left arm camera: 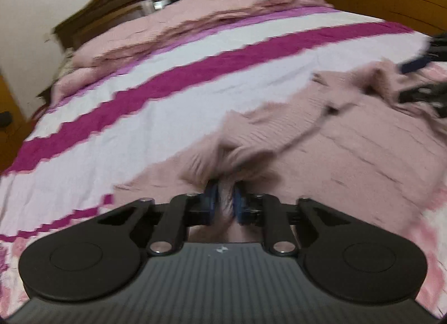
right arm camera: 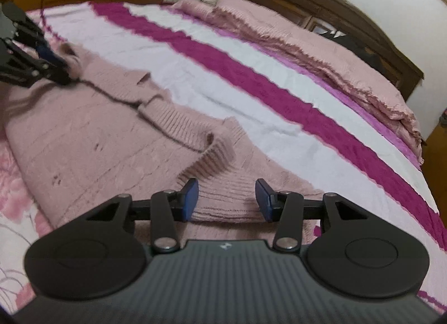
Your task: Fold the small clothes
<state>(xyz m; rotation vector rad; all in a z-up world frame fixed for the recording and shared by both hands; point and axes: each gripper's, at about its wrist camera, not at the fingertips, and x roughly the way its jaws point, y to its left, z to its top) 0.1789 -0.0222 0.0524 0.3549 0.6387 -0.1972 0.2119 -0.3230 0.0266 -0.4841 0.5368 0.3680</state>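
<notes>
1. A pink knitted sweater [right arm camera: 92, 139] lies spread on the bed [right arm camera: 251, 53], over a white sheet with magenta stripes [left arm camera: 117, 106]. It is mostly flat, with its ribbed collar [right arm camera: 184, 131] rumpled and one edge bunched up.

2. The left tool [left arm camera: 223, 198] has its blue pads pressed close together on a gathered fold of the sweater [left arm camera: 321, 142]. In its own view, knit fills the narrow gap between the pads. In the right wrist view the left tool [right arm camera: 62, 71] sits at the far left edge of the sweater, with fabric puckered at its tip.

3. The right tool [right arm camera: 226, 201] has its jaws spread apart over a ribbed edge of the sweater. The knit lies between and below the pads, but they do not press on it. In the left wrist view the right tool [left arm camera: 424, 78] shows only as a dark blur at the right edge.

4. Judging from how the sweater lies, the folding looks barely begun. No neat fold is visible yet. One side is gripped and the other is not yet grasped.

5. What seems left: take hold with the right tool, then bring the sides and sleeves in, and fold the body over.

6. No basket, box or other container shows in either view. A folded pink blanket [right arm camera: 321, 53] lies by the wooden headboard [right arm camera: 349, 6].
</notes>
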